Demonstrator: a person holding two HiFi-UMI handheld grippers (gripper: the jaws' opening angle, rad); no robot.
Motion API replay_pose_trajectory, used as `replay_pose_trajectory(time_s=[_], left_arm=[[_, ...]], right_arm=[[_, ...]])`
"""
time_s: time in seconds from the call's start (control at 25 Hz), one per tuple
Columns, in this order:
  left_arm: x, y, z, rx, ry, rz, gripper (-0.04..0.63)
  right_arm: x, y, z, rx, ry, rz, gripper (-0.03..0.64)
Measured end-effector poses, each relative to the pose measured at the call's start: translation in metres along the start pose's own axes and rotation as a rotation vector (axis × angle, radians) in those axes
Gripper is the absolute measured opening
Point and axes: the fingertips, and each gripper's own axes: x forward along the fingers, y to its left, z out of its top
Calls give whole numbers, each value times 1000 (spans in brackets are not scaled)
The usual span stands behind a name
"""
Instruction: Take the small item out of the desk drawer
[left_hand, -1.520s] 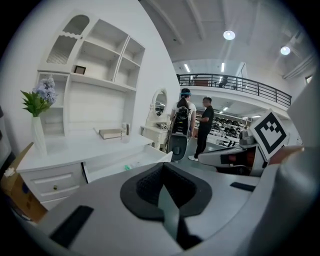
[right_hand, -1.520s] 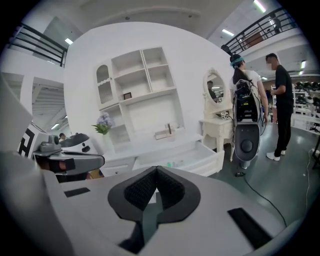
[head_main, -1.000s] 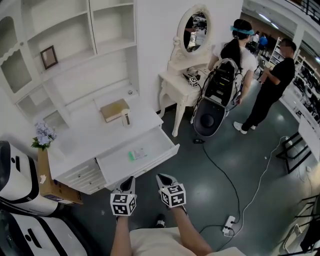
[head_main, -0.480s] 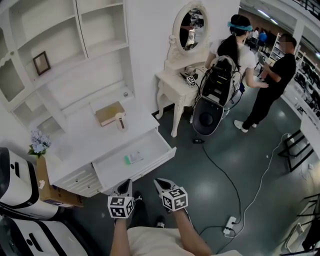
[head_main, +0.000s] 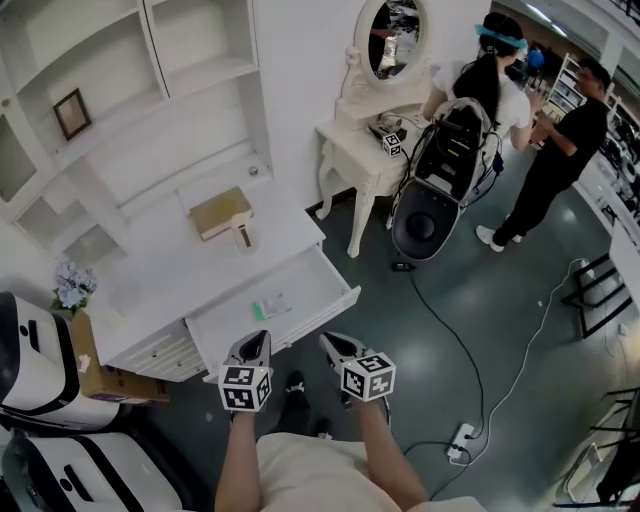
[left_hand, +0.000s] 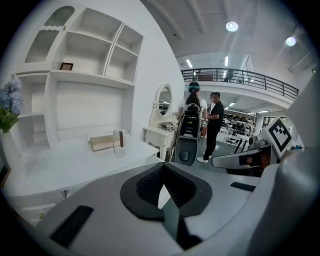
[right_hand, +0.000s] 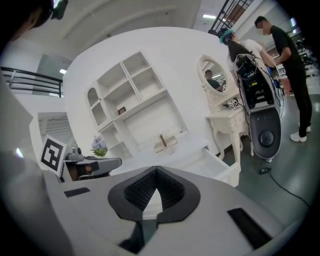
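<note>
**Drawer open, both grippers empty**

Head view: the table's (head_main: 170, 275) drawer (head_main: 345, 293) stands pulled out. The small green-and-white item (head_main: 270, 308) lies inside it, left of the middle. My left gripper (head_main: 257, 341) and right gripper (head_main: 331, 343) hang near the drawer's front, touching nothing.

Left gripper view: jaws pressed together, nothing between them.

Right gripper view: jaws together too, empty, with the open drawer ahead.

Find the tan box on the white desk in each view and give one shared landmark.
Head view: tan box left of centre, behind the open drawer.
Left gripper view: tan box left of centre.
Right gripper view: tan box near centre.
Shared landmark: the oval mirror.
</note>
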Motion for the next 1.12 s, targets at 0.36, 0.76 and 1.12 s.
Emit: replay_pose_trajectory(time_s=[0.36, 0.76, 1.12], left_arm=[[64, 36, 27, 13, 15, -50, 15], [132, 82, 47, 86, 65, -118, 17], [170, 107, 23, 270, 159, -321, 17]], right_arm=[[53, -19, 19, 63, 16, 52, 25], [120, -36, 46, 49, 33, 71, 25], [149, -50, 52, 16, 53, 7, 25]])
